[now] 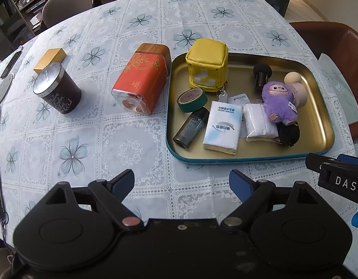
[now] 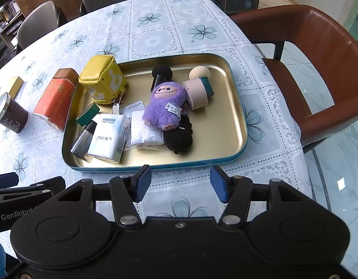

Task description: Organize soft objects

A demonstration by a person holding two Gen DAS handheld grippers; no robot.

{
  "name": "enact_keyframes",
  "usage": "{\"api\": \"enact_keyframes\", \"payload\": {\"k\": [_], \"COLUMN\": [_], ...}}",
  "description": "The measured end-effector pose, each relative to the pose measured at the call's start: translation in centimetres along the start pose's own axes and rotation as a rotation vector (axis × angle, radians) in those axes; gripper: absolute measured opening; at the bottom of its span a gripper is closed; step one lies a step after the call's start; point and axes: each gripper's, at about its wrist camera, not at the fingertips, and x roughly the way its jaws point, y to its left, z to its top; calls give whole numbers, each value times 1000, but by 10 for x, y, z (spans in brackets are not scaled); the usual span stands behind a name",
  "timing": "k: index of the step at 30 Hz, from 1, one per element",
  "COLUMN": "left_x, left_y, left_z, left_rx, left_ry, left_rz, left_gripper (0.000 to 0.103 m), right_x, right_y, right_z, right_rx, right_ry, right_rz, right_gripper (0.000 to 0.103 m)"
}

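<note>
Tongs first: my left tongs (image 1: pixel 181 182) hover over the surface with the jaws spread wide and nothing between them, and my right tongs (image 2: pixel 180 183) hang beside them, also parted and empty, just short of the tray's near rim.

Straight ahead lies a shallow gold metal tray (image 2: pixel 225 125) with a teal outer rim, and it is crowded. Nearest me in it are a white tissue pack (image 2: pixel 109 134) with blue print, a small dark bottle (image 2: pixel 83 139) lying on its side just left of it, and a clear bag of white folded material (image 2: pixel 145 132). A fluffy purple plush doll (image 2: pixel 162 109) with a pink face and a paper tag lies on its back in the middle, touching a black fuzzy plush (image 2: pixel 179 137) below it. A yellow padded cube pouch (image 2: pixel 102 79) with a white question mark sits at the far left corner, a roll of green tape (image 2: pixel 87 114) beside it. Behind the doll are a black-topped cylinder (image 2: pixel 161 75) and a tipped-over beige and teal cylinder (image 2: pixel 197 88).

Left of the tray, on the surface, lie an orange tea tin (image 1: pixel 141 81) on its side, a dark candle jar (image 1: pixel 58 90) and a small gold box (image 1: pixel 51 59).

A white lace tablecloth (image 1: pixel 123 144) with blue flowers covers the surface. Grey chairs (image 2: pixel 39 23) and a brown leather chair (image 2: pixel 318 53) stand around it, with bookshelves (image 1: pixel 16 0) behind.
</note>
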Motion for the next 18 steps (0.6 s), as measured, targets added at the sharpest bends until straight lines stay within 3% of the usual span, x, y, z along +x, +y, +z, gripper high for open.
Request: {"api": "enact_keyframes", "payload": {"k": [18], "left_x": [3], "left_y": [1], "left_z": [1], "left_rx": [1], "left_ry": [9], "left_rz": [2], "left_gripper": [88], "right_x": [3], "right_y": [-1], "right_z": [3], "right_rx": [1], "right_ry": [6], "right_rz": [2], "right_gripper": [56]}}
